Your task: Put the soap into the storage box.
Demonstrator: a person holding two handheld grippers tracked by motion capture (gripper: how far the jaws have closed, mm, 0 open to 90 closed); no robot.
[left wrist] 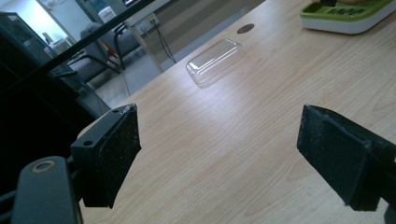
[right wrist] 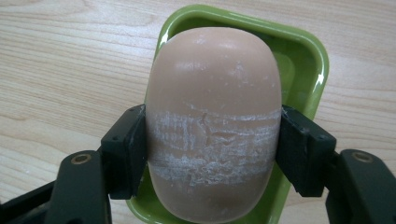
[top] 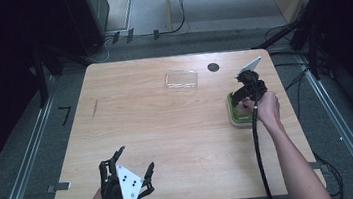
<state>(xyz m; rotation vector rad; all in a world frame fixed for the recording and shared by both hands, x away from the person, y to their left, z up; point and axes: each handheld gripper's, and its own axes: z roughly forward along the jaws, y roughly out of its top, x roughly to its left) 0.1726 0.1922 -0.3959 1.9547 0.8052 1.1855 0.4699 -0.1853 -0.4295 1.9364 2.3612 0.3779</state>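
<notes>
In the right gripper view a tan bar of soap (right wrist: 212, 121) with a scuffed white band sits between the two black jaws of my right gripper (right wrist: 212, 149), which is shut on it. Under the soap lies a green soap dish (right wrist: 303, 56). From the high view the right gripper (top: 245, 96) points down over the green dish with a white base (top: 234, 118) at the table's right side. My left gripper (top: 134, 162) rests near the front left edge, open with nothing between its pads (left wrist: 116, 149).
A clear plastic lid (top: 181, 79) lies at the back middle of the wooden table (top: 168, 130), beside a dark round hole (top: 213, 67). The lid (left wrist: 215, 60) and the dish (left wrist: 348, 16) also appear ahead in the left gripper view. Cables trail on the floor beyond.
</notes>
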